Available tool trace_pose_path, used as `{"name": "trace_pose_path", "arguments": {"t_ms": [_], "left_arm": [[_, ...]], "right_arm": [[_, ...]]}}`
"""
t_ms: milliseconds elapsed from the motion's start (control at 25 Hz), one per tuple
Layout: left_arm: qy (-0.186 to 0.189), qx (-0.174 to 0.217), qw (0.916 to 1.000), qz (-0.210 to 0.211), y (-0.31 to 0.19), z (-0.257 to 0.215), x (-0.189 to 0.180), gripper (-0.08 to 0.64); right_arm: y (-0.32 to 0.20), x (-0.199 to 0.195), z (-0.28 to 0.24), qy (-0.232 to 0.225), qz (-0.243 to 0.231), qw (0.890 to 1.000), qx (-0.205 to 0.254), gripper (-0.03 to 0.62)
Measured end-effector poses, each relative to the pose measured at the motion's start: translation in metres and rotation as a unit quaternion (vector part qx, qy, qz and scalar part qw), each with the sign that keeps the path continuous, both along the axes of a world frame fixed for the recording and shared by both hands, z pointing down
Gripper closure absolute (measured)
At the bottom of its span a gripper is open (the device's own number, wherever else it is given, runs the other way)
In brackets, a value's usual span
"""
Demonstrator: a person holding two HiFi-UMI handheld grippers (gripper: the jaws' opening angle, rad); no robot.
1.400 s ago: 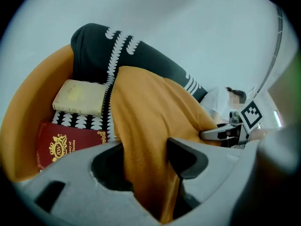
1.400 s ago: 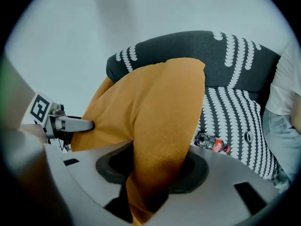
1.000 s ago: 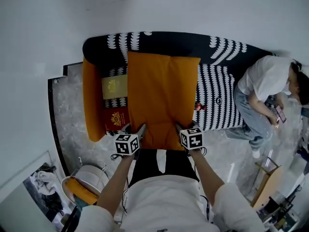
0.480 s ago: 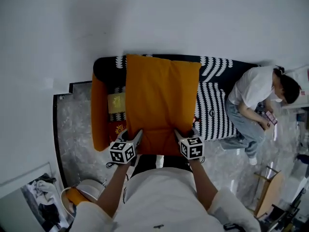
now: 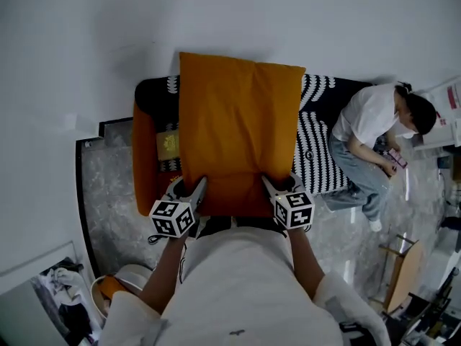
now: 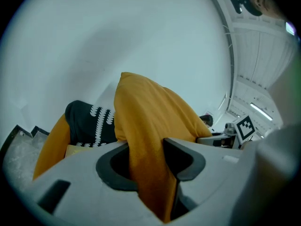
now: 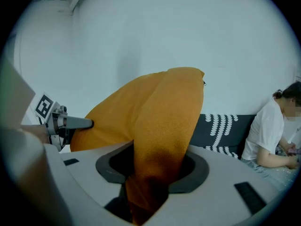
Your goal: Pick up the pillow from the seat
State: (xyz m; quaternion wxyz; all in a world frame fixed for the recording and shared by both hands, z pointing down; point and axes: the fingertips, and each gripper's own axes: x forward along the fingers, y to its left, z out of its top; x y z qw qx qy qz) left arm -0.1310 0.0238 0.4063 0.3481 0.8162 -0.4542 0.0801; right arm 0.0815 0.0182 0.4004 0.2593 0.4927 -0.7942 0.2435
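The orange pillow (image 5: 238, 121) hangs lifted above the black-and-white patterned seat (image 5: 320, 146), its far edge up against the white wall. My left gripper (image 5: 194, 190) grips its near left corner; the jaws are closing, with orange fabric (image 6: 150, 126) pinched between them. Over on the near right corner, my right gripper (image 5: 272, 187) is shut on the fabric. In the right gripper view the pillow (image 7: 162, 112) bulges up out of the jaws, and the left gripper shows beyond it.
An orange cushion (image 5: 142, 166) lies along the seat's left end, with a yellow box (image 5: 169, 145) beside it. A person (image 5: 367, 132) sits on the seat's right end. A round basket (image 5: 124, 283) stands on the marble floor at lower left.
Both grippers have raised the pillow off the seat, and its far edge now reaches up over the backrest onto the wall. The red box is now hidden under it.
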Motion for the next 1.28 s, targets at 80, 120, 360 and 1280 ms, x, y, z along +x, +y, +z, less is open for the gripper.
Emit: {"name": "trace_pose_path", "arguments": {"t_ms": [80,120,360,1280], "left_arm": [[0.001,0.008,1.0000,-0.005,0.004,-0.007,0.002,0.381],[0.003,0.010,0.9999,-0.007,0.008,-0.010,0.004,0.382],[-0.001,0.032,0.9994,-0.010,0.041,-0.037,0.028,0.383],[-0.033,0.019,0.9965,-0.074,0.254,-0.035,0.161,0.399]], "right_arm": [[0.001,0.002,-0.007,-0.002,-0.003,1.000,0.013,0.391],[0.005,0.004,-0.009,-0.002,-0.004,1.000,0.017,0.390],[0.039,0.030,-0.031,-0.018,-0.007,0.999,0.042,0.391],[0.235,0.163,-0.031,-0.029,-0.041,0.998,0.042,0.388]]}}
